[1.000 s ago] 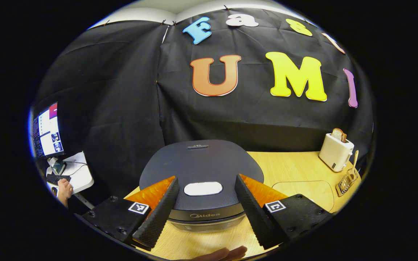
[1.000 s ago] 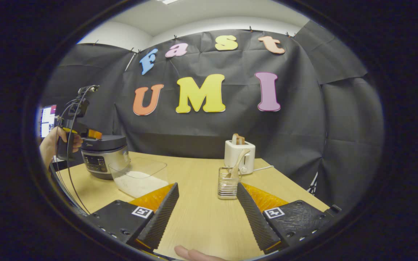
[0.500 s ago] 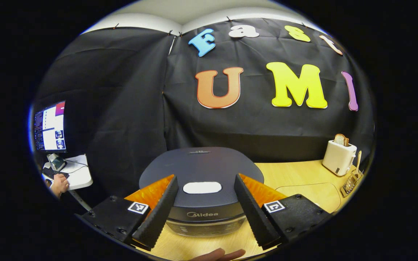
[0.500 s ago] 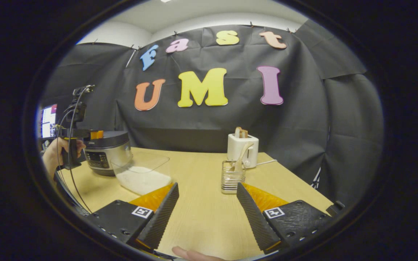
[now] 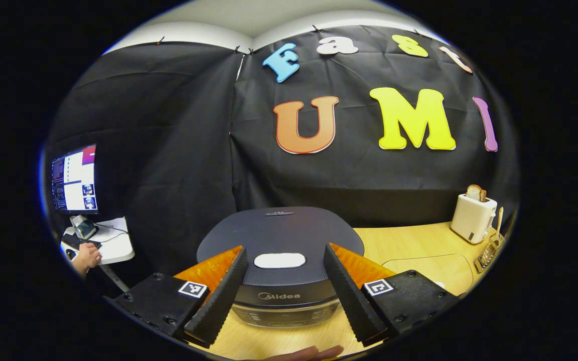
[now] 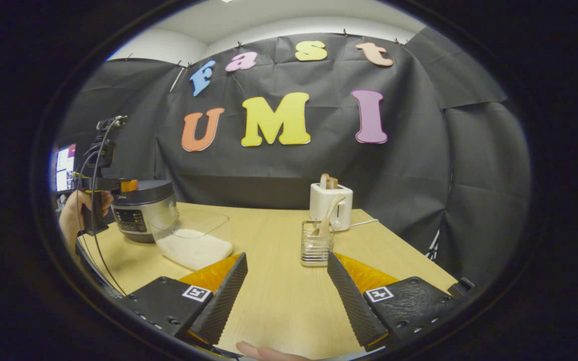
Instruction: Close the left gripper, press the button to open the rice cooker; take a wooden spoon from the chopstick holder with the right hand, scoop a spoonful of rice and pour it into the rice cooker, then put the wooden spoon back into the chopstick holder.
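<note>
The dark rice cooker (image 5: 279,240) stands shut in the left gripper view, with its white oval button (image 5: 279,260) on the lid's front. My left gripper (image 5: 284,268) is open, its fingers on either side of the button and just above the lid. In the right gripper view the rice cooker (image 6: 143,210) sits far left, with a hand holding the left gripper (image 6: 111,185) beside its lid. A wooden spoon (image 6: 326,220) stands in the wire chopstick holder (image 6: 315,248). A clear box of rice (image 6: 191,240) lies in front of the cooker. My right gripper (image 6: 286,281) is open above the table.
A white toaster (image 6: 330,205) with bread stands behind the chopstick holder, and the toaster (image 5: 472,218) also sits far right in the left gripper view. The wooden table (image 6: 269,301) spreads below the right gripper. A monitor (image 5: 74,179) and side desk lie to the left.
The left gripper has drawn back and dropped a little, so more of the cooker's front panel shows. The right gripper has shifted slightly. Both stay open.
</note>
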Available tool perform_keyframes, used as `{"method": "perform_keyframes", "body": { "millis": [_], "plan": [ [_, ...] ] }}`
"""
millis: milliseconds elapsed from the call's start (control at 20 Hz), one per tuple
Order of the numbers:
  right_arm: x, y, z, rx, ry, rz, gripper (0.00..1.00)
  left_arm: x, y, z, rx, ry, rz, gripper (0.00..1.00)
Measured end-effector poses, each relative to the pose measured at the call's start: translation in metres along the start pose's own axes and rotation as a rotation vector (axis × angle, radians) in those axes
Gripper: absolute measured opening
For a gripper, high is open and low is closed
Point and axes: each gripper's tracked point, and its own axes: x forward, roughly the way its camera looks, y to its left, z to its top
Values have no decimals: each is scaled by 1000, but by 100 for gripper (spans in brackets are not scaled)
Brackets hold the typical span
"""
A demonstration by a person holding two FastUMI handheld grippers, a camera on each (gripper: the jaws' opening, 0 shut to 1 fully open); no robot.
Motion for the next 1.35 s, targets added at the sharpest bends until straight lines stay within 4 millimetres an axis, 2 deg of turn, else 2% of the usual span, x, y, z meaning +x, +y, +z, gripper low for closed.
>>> {"method": "perform_keyframes", "body": {
  "millis": [200, 350, 500, 700, 900, 1050, 1200, 1250, 1350],
  "plan": [
    [-13, 5, 16, 14, -21, -13, 95, -24, -10, 2, -43, 44, -74, 98],
    [-27, 15, 37, -5, -72, -21, 95, -60, -26, 10, -78, 64, -147, 98],
    [-37, 30, 58, -20, -120, -17, 95, -95, -25, 27, -34, 11, -154, 98],
    [-40, 44, 79, -46, -144, -36, 95, -142, -32, 21, 5, 24, -180, 98],
    [-41, 59, 86, -45, -149, -25, 93, -187, -52, 29, 2, -58, -265, 98],
    [-45, 59, 84, -49, -150, -46, 95, -209, -48, 29, 20, -108, -251, 98],
    [-47, 69, 76, -44, -150, -8, 96, -220, -51, 22, -6, -125, -262, 98],
    [-48, 68, 72, -40, -151, -1, 97, -225, -58, 22, 7, -116, -282, 98],
    [-54, 64, 69, 2, -179, -6, 97, -226, -56, 26, 33, -141, -286, 98]
  ]
}}
